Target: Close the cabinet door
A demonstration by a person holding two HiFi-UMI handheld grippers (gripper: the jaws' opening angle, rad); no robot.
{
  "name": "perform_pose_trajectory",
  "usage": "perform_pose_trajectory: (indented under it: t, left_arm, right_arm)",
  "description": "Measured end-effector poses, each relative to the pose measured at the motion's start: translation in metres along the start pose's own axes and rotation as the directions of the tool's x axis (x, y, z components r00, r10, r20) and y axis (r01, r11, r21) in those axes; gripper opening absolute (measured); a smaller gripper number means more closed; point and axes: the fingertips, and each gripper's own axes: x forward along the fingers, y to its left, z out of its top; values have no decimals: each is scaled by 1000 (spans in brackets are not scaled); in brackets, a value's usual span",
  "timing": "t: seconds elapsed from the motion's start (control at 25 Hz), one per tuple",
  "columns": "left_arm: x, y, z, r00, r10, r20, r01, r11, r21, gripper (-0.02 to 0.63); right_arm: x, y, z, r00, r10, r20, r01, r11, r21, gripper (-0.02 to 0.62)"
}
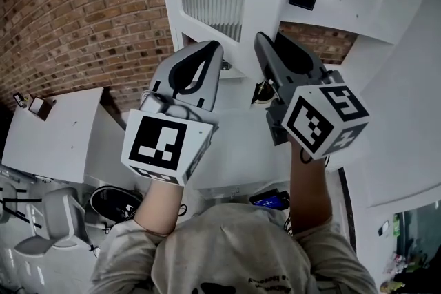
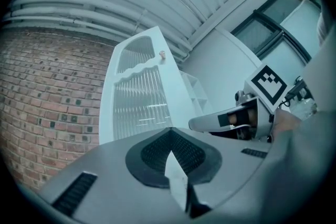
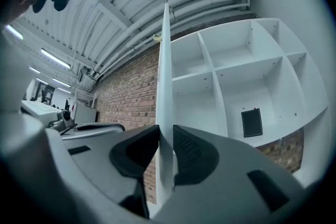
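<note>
**At the free edge of the cabinet door (image 3: 166, 60)**

In front of the white shelf cabinet (image 3: 212, 73), the door stands swung out. Its thin edge is pinched between the pads of the right gripper (image 3: 166, 136). The left gripper (image 2: 169, 134) is pressed together and empty, facing the fluted panel. The door looks stiff, light and hinge-guided. Its smooth painted edge may slip, so the solid frame is the safer place to hold, not the panel.

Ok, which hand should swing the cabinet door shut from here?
Right. The right tool holds the cabinet door's free edge between its jaws, so it could likely swing it shut. The left tool is closed and empty, just facing the door's panel.
</note>
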Motion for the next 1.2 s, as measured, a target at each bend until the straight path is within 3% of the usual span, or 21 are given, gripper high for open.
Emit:
perform_pose_trajectory:
  t: [0.76, 1.2]
  left_arm:
    - [96, -31, -28, 993, 118, -9, -117, 992, 41, 8]
    - [122, -32, -39, 991, 132, -29, -131, 991, 35, 8]
  right_arm:
    - [45, -105, -9, 973, 228, -17, -228, 973, 22, 110]
    - [68, -131, -11, 960, 279, -23, -278, 960, 42, 118]
